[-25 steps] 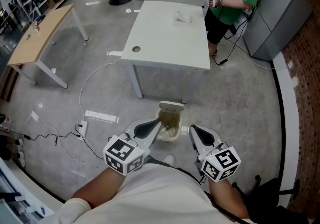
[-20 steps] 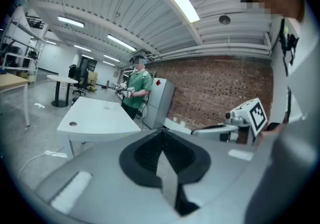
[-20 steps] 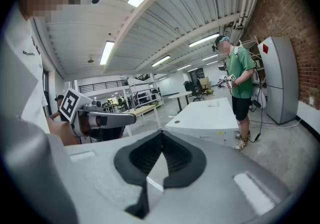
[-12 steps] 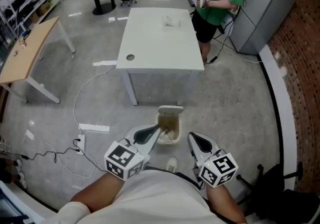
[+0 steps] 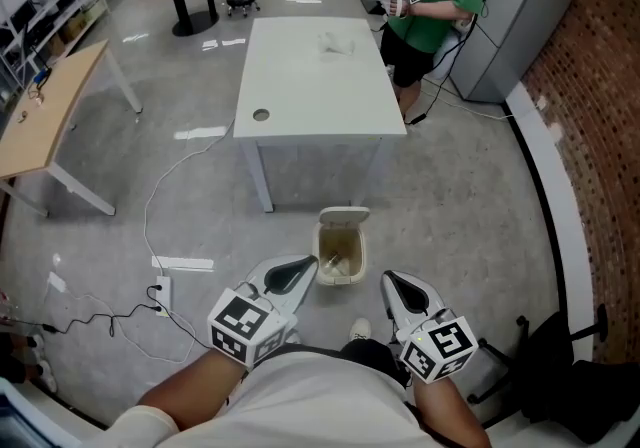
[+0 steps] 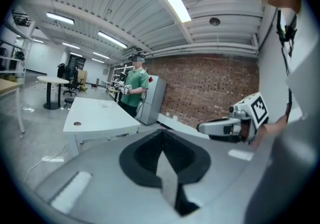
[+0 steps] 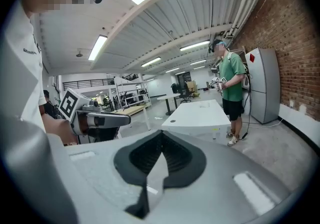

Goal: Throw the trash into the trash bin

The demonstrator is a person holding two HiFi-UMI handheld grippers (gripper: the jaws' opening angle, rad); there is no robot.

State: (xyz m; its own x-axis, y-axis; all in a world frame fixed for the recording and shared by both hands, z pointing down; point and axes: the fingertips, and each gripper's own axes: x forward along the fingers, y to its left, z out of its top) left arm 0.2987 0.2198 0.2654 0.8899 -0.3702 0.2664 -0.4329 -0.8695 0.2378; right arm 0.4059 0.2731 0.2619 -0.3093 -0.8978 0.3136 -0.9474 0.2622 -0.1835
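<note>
All three views toward white table (image 5: 310, 86)

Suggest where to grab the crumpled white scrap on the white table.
Probably pinch the crumpled scrap across its raised middle, coming steeply from above: it lies low and loose on the white table, so a sideways approach would likely just push it. Its folds are too small to read here.
</note>
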